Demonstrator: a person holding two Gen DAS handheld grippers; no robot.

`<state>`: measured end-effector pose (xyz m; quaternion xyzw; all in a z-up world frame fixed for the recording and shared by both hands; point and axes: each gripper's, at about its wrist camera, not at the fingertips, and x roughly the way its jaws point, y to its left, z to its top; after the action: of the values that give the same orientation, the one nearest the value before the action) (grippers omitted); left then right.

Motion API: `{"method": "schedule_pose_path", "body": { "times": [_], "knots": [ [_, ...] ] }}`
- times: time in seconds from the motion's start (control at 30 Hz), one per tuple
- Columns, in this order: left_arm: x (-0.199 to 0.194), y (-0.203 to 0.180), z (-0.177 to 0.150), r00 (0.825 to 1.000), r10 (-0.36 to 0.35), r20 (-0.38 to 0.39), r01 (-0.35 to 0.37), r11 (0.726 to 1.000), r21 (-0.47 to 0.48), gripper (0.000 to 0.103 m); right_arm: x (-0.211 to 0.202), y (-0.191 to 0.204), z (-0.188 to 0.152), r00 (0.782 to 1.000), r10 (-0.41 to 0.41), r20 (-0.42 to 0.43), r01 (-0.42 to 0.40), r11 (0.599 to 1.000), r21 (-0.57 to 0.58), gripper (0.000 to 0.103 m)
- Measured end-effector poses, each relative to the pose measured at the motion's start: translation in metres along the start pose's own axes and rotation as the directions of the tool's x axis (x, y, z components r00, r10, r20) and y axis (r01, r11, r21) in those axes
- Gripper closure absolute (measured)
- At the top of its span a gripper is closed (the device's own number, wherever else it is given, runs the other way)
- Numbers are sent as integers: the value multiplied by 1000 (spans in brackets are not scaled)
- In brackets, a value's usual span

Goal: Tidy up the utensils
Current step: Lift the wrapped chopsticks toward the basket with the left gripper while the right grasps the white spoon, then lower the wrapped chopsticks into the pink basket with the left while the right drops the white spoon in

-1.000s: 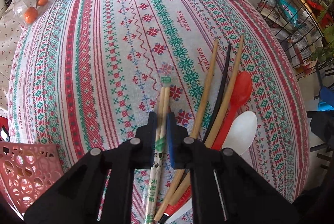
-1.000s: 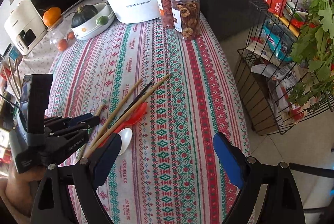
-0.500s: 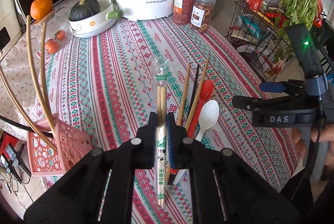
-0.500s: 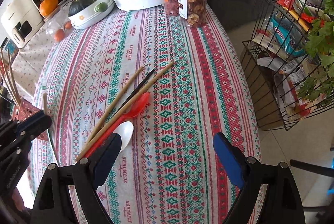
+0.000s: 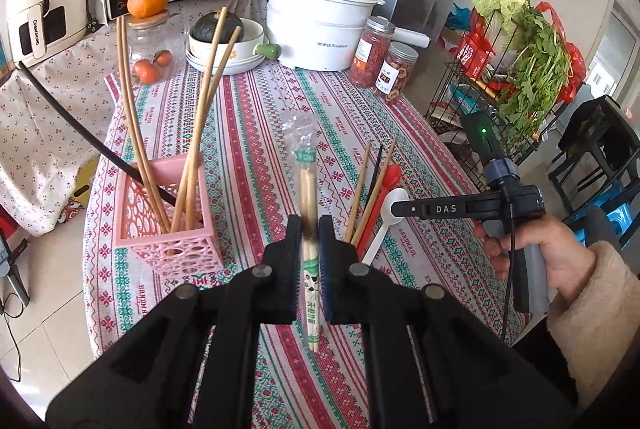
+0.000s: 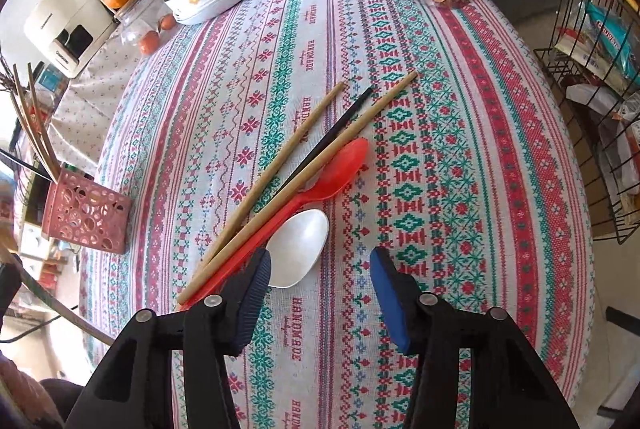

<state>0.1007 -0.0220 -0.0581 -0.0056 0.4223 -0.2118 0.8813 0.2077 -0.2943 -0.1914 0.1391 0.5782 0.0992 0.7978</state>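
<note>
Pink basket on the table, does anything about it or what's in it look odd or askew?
The pink basket stands upright and looks intact. Its chopsticks splay out at different angles instead of standing together, and one black chopstick leans far out over the rim to the left. Nothing spilled.

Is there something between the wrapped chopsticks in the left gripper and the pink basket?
Nothing visible blocks the way. The left gripper holds the wrapped chopsticks above bare tablecloth; the pink basket stands to their left, with chopsticks already leaning inside.
</note>
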Motion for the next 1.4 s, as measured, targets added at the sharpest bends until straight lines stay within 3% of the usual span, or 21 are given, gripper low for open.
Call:
{"method": "schedule_pose_path", "body": {
  "times": [0.13, 0.2, 0.23, 0.5, 0.67, 0.83, 1.0, 1.17, 1.27, 1.4],
  "knots": [
    [-6, 7, -6, 1000, 0, 2, 0, 1000, -11, 94, 2, 2, -2, 998, 30, 46, -31, 999, 18, 73],
    [-10, 9, -11, 1000, 5, 8, -5, 1000, -12, 94, 5, 6, -1, 998, 25, 57, -25, 1000, 5, 83],
    [-13, 11, -13, 1000, 6, 12, -6, 1000, -13, 95, 7, 8, -2, 998, 22, 57, -22, 1000, -4, 93],
    [-51, 21, -13, 994, 21, 109, -19, 1000, -21, 97, -23, 16, -14, 986, 3, 169, -2, 1000, -6, 97],
    [-84, 27, -10, 978, 15, 209, -8, 999, -35, 97, -70, 35, -26, 954, -10, 300, 27, 998, -53, 99],
    [-122, 28, -4, 935, 48, 352, -39, 999, -32, 97, -120, 59, -38, 896, -1, 445, 56, 992, -111, 99],
    [-149, 32, -1, 862, 116, 494, -100, 993, -59, 97, -153, 80, -47, 837, 42, 545, 46, 988, -147, 99],
    [-142, 40, 2, 819, 189, 542, -184, 981, -64, 97, -157, 94, -46, 828, 66, 557, 33, 986, -166, 99],
    [-122, 48, 4, 826, 229, 516, -228, 971, -67, 97, -151, 98, -44, 837, 67, 544, 31, 985, -169, 99],
    [-94, 62, 9, 859, 259, 441, -244, 965, -91, 97, -144, 102, -42, 844, 67, 532, 33, 984, -176, 99]
  ]
}}
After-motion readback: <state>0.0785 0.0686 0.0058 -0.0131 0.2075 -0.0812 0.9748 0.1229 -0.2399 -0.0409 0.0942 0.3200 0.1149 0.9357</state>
